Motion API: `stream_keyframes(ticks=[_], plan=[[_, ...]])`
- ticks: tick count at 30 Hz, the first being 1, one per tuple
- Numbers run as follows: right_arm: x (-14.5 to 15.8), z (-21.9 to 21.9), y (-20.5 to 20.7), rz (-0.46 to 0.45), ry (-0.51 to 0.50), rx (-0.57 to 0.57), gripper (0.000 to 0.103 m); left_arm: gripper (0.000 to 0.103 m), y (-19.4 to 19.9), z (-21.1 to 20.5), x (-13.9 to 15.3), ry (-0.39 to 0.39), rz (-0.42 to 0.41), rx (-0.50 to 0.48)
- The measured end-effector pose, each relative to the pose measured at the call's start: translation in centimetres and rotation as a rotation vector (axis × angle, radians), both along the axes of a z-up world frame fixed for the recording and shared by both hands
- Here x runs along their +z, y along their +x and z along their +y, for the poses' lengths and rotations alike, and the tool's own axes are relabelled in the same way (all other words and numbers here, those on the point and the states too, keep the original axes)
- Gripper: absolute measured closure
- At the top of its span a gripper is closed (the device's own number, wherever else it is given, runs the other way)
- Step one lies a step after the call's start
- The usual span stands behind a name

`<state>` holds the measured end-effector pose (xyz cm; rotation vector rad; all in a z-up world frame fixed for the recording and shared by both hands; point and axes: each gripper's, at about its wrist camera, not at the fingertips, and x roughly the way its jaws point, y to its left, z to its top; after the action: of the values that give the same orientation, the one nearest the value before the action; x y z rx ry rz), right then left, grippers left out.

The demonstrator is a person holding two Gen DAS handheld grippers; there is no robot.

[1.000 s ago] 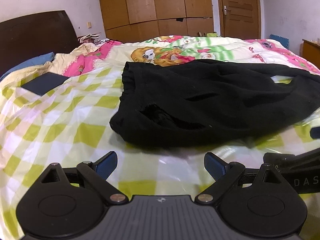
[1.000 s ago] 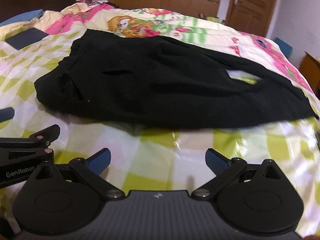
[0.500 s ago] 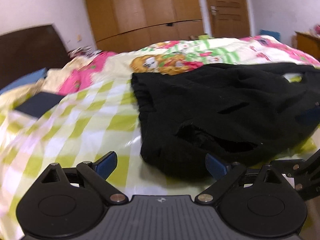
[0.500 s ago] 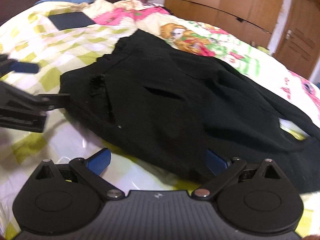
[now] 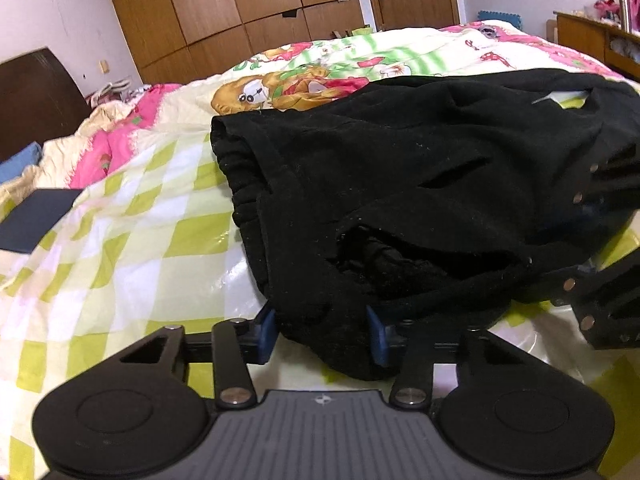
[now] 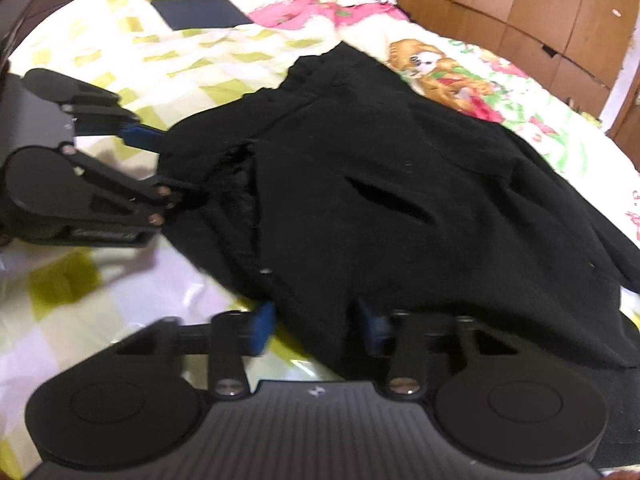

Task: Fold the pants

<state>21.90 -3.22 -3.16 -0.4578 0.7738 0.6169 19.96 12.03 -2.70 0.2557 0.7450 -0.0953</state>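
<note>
black pants [image 5: 420, 184] lie in a loose heap on the bed [image 5: 132, 240], on the green-checked sheet, waistband end toward the left gripper [image 5: 322, 330] and legs trailing off away from both. left gripper's fingers [image 5: 266, 330] are closing with a thick fold of the near hem edge bunched between them; pads look to be touching cloth on both sides, so call it gripping the pants. right gripper [image 6: 316, 326] same story: fingers [image 6: 262, 328] closing, near edge of the cloth between them, frame blurred but cloth fills the gap. in the right view the left gripper [image 6: 172, 164] sits at the waistband corner, well apart from the right one along the same near edge. judgement: soft knit, light, floppy, not slippery, not fragile; it will sag between the two holds and layers may slide apart. pocket slit and open waistband can snag a finger. best hold is the doubled edge just ahead of the fingers, catching all layers, not one.
</note>
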Motion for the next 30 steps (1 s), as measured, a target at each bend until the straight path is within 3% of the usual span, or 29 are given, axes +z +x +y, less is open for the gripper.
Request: stream_keyframes(ticks=[2, 8, 16, 22, 24, 26, 30], plan=[[0.2, 0.7, -0.2, 0.0, -0.018, 0.003, 0.075, 0.05, -0.1, 0.7, 0.2, -0.012, 0.007, -0.007], [0.6, 3.0, -1.7, 0.04, -0.033, 0.005, 0.082, 0.056, -1.3, 3.4, 1.2, -0.045, 0.007, 0.018], [1.5, 9.6, -6.7, 0.137, 0.056, 0.131, 0.083, 0.066, -6.5, 9.4, 1.7, -0.013, 0.039, 0.106], [1.3, 16.1, -11.3, 0.198, 0.111, 0.223, 0.083, 0.067, -11.1, 14.6, 2.1, 0.058, 0.063, 0.24], [1.4, 17.8, -12.3, 0.202, 0.113, 0.227, 0.082, 0.067, -12.2, 15.7, 2.4, 0.071, 0.063, 0.282], [2.1, 18.3, -12.7, 0.222, 0.155, 0.217, 0.063, 0.067, -13.3, 16.3, 2.7, 0.062, 0.057, 0.311], [4.2, 14.6, -12.6, 0.211, 0.239, 0.146, 0.063, 0.067, -15.1, 15.2, 3.8, 0.093, 0.015, 0.339]])
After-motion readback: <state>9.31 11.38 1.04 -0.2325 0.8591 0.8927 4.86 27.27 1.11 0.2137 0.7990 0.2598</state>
